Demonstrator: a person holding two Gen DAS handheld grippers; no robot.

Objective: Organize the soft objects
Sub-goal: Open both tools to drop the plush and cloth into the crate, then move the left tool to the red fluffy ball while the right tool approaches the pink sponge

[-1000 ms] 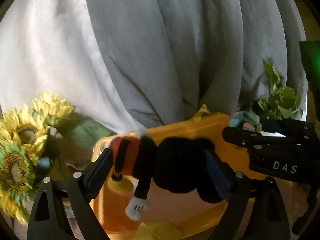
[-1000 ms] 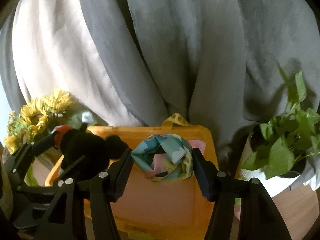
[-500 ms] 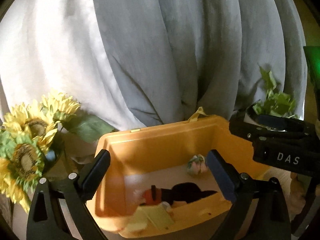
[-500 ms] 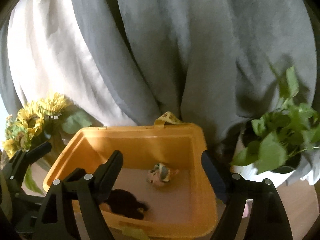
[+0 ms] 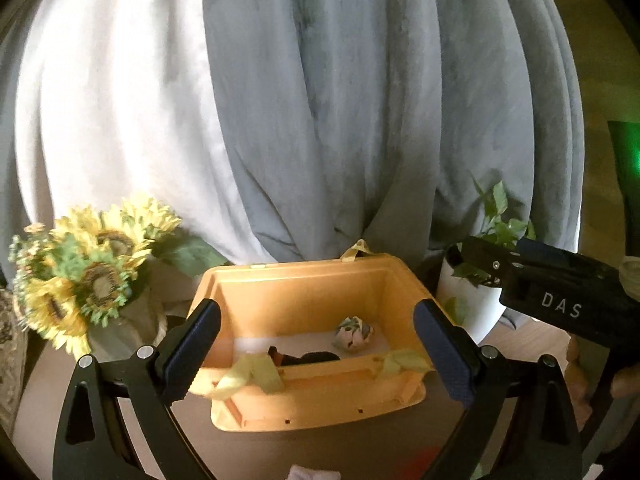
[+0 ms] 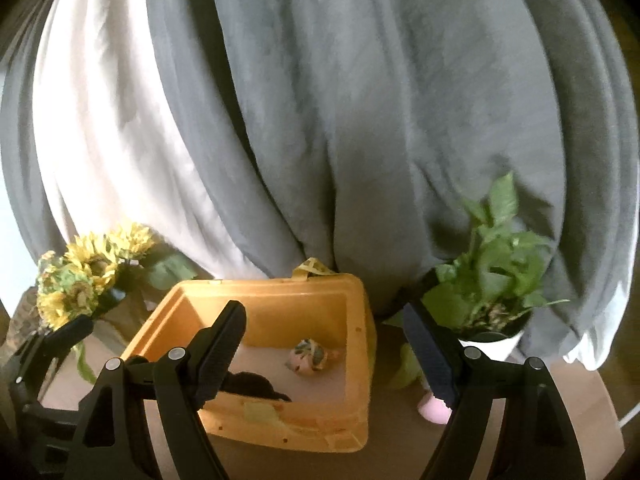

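Jaws of the left gripper (image 5: 316,346) stand wide apart with nothing between the pads; both dark pads frame the orange bin (image 5: 304,300) from the near side without touching it. Left wrist view: the bin sits on the brown desk (image 5: 320,448), open at the top. On its pale floor lie a black plush toy (image 5: 316,357), low against the near wall, and a balled patterned cloth (image 5: 354,332) toward the back right, apart from the toy. Yellow-green tape (image 5: 250,374) hangs over the near rim in two places. Sunflowers (image 5: 88,276) stand left of the bin, a potted plant (image 5: 492,236) right of it, grey and white curtains (image 5: 320,100) behind. The right gripper's black body, marked DAS, crosses the right edge. A pale item at the bottom edge is too cropped to identify.

Right wrist view: the right gripper (image 6: 324,350) also has its jaws wide and empty, held on the near side of the bin (image 6: 280,304). The toy (image 6: 256,386) lies at the near left of the bin floor, partly hidden by the left pad; the cloth (image 6: 310,354) rests near the middle, apart from the toy. A pink object (image 6: 432,410) lies on the desk (image 6: 400,448) right of the bin, partly behind the right pad. Plant (image 6: 492,272) and sunflowers (image 6: 88,268) flank the bin. Part of the left gripper shows at the lower left.
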